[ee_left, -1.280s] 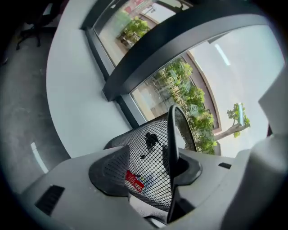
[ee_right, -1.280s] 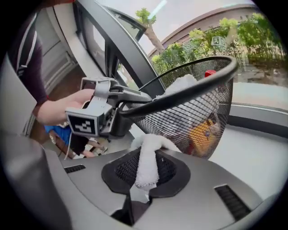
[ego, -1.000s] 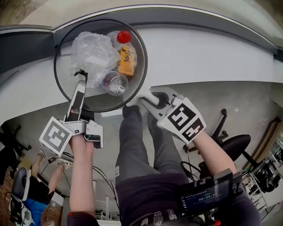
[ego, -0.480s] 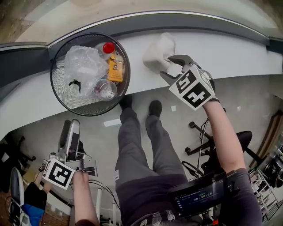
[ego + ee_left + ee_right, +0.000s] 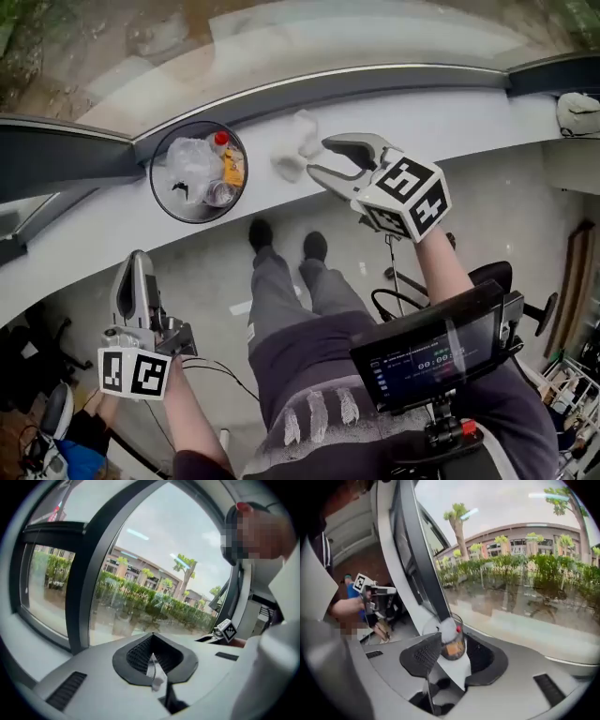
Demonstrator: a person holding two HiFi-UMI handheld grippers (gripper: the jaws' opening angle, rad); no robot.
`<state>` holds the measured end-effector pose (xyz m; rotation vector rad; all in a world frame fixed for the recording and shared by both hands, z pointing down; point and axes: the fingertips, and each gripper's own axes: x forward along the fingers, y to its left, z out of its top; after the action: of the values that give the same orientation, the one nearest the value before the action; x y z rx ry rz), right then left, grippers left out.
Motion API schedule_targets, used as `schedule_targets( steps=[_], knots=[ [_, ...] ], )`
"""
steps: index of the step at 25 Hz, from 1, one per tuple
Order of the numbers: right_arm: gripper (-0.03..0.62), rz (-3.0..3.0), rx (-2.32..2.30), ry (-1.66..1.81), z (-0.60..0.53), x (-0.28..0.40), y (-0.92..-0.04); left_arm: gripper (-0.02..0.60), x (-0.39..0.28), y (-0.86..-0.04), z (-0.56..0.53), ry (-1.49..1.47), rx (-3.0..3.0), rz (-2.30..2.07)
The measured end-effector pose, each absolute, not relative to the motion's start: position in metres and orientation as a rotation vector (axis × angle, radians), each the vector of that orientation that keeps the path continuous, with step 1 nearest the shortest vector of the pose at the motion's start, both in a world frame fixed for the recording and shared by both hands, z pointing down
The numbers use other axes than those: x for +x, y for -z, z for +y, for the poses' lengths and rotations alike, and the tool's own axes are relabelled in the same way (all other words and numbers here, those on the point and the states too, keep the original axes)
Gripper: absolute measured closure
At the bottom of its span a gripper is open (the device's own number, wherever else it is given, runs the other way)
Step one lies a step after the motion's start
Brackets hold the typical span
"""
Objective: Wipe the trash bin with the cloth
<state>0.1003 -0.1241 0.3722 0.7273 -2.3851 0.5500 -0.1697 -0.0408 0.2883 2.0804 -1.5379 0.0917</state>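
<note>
Round black mesh trash bin [image 5: 160, 184], crumpled white cloth [image 5: 293, 152] nearby

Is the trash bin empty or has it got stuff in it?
Not empty: the trash bin holds a crumpled plastic bag, a red-capped bottle and a cup.

A small screen [image 5: 433, 361] in front of the person's chest shows a row of light numbers, like a clock. It starts with 00:00. The last two digits are too blurry to read. The yellow label [image 5: 231, 169] on the bottle in the trash bin [image 5: 165, 197] is too small to read.
</note>
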Motion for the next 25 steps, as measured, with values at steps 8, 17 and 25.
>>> schedule_targets(
  steps=[8,17,25],
  knots=[
    [0.594,-2.865,0.638,-0.453,-0.078,0.065,-0.187,0.586,-0.154,-0.118,0.011,0.206,2.329,-1.712],
    [0.594,-3.158,0.458,-0.686,0.005,0.030,-0.110,0.586,-0.132,-0.052,0.066,0.350,2.623,-1.428],
    [0.594,-3.326,0.416,-0.738,0.102,-0.033,-0.065,0.586,-0.185,-0.055,0.153,0.473,2.688,-1.209]
  ],
)
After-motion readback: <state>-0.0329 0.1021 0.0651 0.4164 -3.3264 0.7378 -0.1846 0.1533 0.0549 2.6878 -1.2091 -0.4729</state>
